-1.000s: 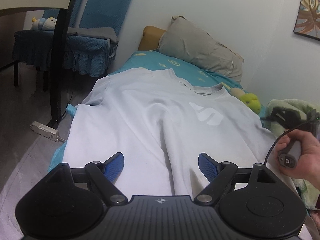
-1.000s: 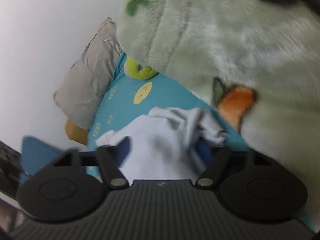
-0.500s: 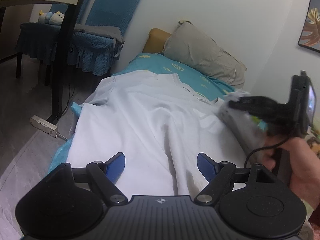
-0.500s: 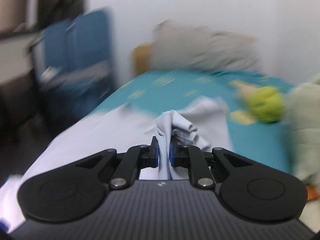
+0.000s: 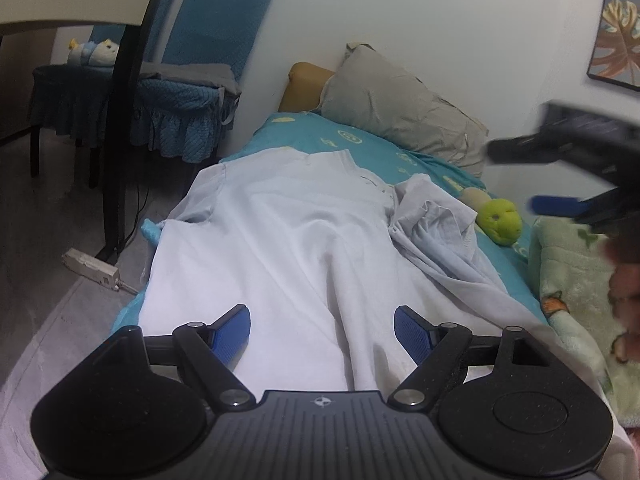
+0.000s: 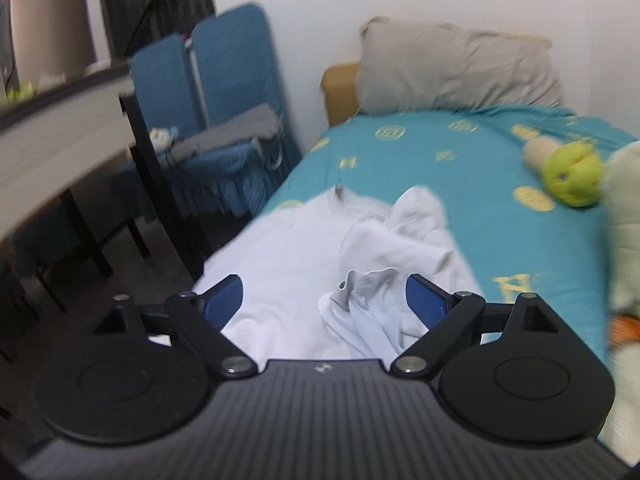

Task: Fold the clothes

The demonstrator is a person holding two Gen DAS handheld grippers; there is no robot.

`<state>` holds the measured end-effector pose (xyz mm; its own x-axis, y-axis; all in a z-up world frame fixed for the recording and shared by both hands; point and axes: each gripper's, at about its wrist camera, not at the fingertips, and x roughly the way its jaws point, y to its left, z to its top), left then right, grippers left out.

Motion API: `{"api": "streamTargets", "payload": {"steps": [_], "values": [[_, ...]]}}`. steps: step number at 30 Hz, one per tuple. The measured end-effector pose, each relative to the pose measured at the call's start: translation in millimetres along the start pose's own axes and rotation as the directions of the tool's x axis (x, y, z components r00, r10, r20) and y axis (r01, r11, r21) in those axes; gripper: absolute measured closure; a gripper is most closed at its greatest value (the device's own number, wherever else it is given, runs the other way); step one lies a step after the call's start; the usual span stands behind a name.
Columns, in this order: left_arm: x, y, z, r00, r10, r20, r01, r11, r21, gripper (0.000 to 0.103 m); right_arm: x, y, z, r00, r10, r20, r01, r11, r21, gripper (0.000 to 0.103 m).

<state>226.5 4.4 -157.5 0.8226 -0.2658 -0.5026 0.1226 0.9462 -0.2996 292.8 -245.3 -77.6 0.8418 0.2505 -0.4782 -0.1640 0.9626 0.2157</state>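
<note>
- Two black hand-held grippers with blue finger pads are working over one pale grey cotton T-shirt point(image 5: 288, 248), which is lying spread along the left edge of the turquoise patterned bed sheet point(image 5: 360, 148), its collar pointing toward the head of the bed.
- Going from the left, the shirt's left sleeve point(image 5: 200, 200) is lying flat near the bed's left edge, not yet folded in.
- Next, the left gripper point(image 5: 322, 326) is hovering over the shirt's hem end with its jaws spread wide and nothing between them.
- Further right, the shirt's right sleeve and side point(image 5: 432, 216) are lying flipped over onto the body in a loose, crumpled heap rather than a clean fold.
- Above that heap, the right gripper point(image 6: 324, 300) is standing with its jaws spread apart, gripping nothing; the bunched cloth is sitting just in front of them.
- Beyond it, a lime-green plush toy point(image 5: 498, 220) and a pale green fleece blanket point(image 5: 568, 272) are crowding the bed's right edge.
- Judging by this, the first side fold is in hand and only roughly made.
- The next move is probably calling for pinching the crumpled edge and drawing it straight, or flattening it, before taking the left sleeve across; the soft cloth is likely to bunch again if it is dropped from a height.
</note>
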Motion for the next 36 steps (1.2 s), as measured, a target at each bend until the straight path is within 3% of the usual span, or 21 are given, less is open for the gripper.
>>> {"api": "streamTargets", "payload": {"steps": [4, 9, 12, 18, 22, 27, 30, 32, 34, 35, 36], "values": [[-10, -6, 0, 1.0, -0.005, 0.01, 0.005, 0.999, 0.038, 0.022, -75, -2, -6, 0.998, -0.065, 0.016, 0.064, 0.997, 0.047, 0.013], [-23, -18, -6, 1.0, -0.014, 0.013, 0.012, 0.993, 0.117, 0.025, -141, -15, -27, 0.993, -0.108, 0.038, 0.098, 0.974, 0.206, 0.013], [-28, -29, -13, 1.0, -0.02, 0.004, 0.019, 0.982, 0.185, 0.027, -156, -26, -30, 0.989, -0.135, 0.068, 0.112, 0.957, 0.268, 0.013], [-14, -58, -8, 1.0, -0.011, -0.011, 0.014, 0.945, 0.328, 0.031, -160, -50, -24, 0.971, -0.204, 0.128, 0.163, 0.949, 0.271, 0.013], [20, -91, 16, 0.998, -0.053, 0.016, 0.041, 0.905, 0.423, 0.031, -156, -75, -25, 0.968, -0.22, 0.123, 0.173, 0.936, 0.307, 0.013], [98, -147, 50, 0.992, -0.123, 0.017, 0.096, 0.846, 0.525, 0.03, -146, -108, -31, 0.96, -0.262, 0.098, 0.207, 0.902, 0.38, 0.013], [148, -172, 60, 0.993, -0.115, -0.004, 0.1, 0.845, 0.526, 0.03, -136, -128, -35, 0.961, -0.267, 0.077, 0.208, 0.875, 0.436, 0.013], [179, -184, 63, 0.998, -0.068, -0.004, 0.06, 0.845, 0.532, 0.031, -128, -138, -38, 0.958, -0.279, 0.059, 0.222, 0.86, 0.46, 0.013], [201, -187, 65, 0.999, -0.048, -0.007, 0.044, 0.845, 0.533, 0.04, -122, -147, -41, 0.96, -0.277, 0.039, 0.223, 0.84, 0.495, 0.013], [208, -186, 68, 0.998, -0.054, -0.02, 0.056, 0.853, 0.519, 0.06, -120, -149, -43, 0.963, -0.269, 0.033, 0.216, 0.835, 0.506, 0.013], [214, -184, 71, 0.998, -0.06, -0.033, 0.068, 0.86, 0.505, 0.088, -119, -149, -44, 0.965, -0.26, 0.029, 0.209, 0.834, 0.511, 0.013]]}}
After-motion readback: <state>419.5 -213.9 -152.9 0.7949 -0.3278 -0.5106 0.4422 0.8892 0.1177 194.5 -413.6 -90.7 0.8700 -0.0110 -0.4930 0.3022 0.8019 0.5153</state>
